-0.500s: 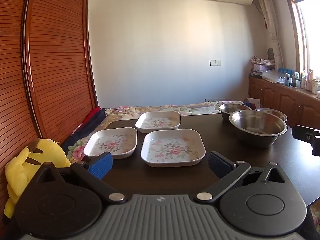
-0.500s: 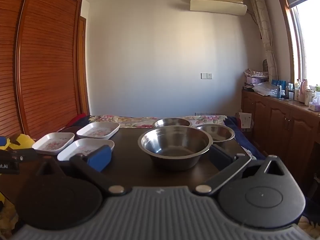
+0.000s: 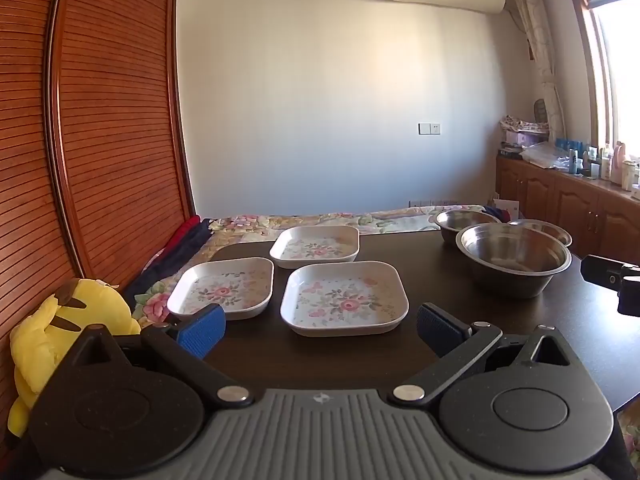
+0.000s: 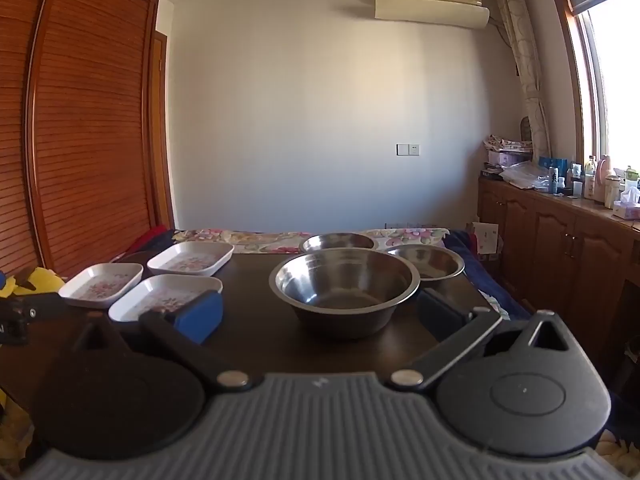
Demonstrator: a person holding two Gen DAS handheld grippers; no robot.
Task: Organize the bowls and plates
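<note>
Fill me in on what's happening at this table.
A person holds a gripper in each hand, and nothing is grasped yet. The left gripper is open and faces three floral plates that lie side by side on the dark table. The right gripper is open too and faces the large steel bowl, with two smaller bowls behind it. No plates or bowls are stacked so far.
</note>
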